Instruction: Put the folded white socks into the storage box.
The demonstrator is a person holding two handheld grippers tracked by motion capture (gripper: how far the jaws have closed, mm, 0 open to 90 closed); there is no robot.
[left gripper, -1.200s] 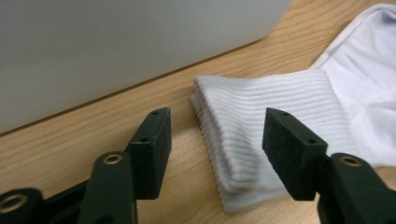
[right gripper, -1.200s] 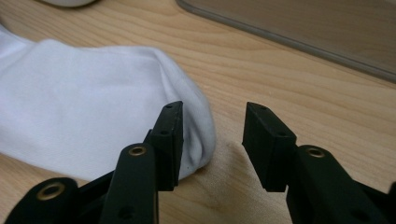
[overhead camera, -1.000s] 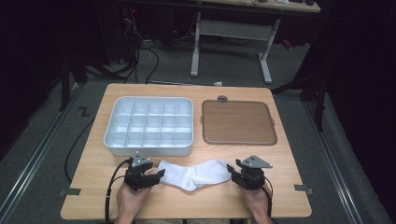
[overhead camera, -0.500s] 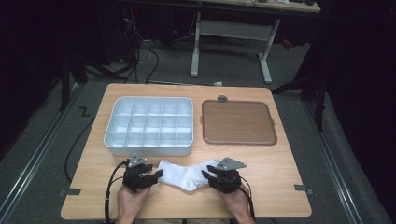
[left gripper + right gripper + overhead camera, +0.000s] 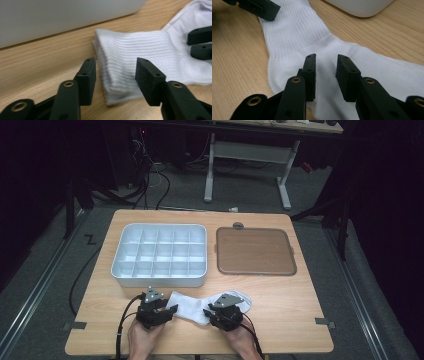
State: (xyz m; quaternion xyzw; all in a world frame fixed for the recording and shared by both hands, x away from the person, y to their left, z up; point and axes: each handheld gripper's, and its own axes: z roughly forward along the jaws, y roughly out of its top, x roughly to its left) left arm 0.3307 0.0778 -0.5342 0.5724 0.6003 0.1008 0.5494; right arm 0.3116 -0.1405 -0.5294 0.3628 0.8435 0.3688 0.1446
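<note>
Down at the bottom centre of the high view, a white sock [image 5: 200, 306] lies flat on the wooden table [image 5: 300, 300], just below the white divided tray [image 5: 159, 254] that sits in the left half of the frame, and both hands are right on it. The left gripper [image 5: 167, 311] sits at the sock's left end, the person's left hand [image 5: 145, 340] coming up from the bottom edge. In the left gripper view its jaws stand apart on either side of the ribbed cuff [image 5: 130, 57], the left jaw off the edge of the fabric over bare wood, the right jaw over the cloth, with nothing pinched between them. The right gripper [image 5: 212, 312] sits over the sock's middle, its hand [image 5: 245, 342] below it. In the right gripper view its own jaws [image 5: 325, 72] hover parted, a narrow gap between them, directly over the bend where the ribbed leg meets the smooth foot; I cannot tell whether the tips touch the cloth. The other gripper's black jaw pokes in at the upper left of that view, at the cuff. To the right of the tray, in the centre right of the high view, lies a brown mat [image 5: 254, 251], well apart from the sock.
</note>
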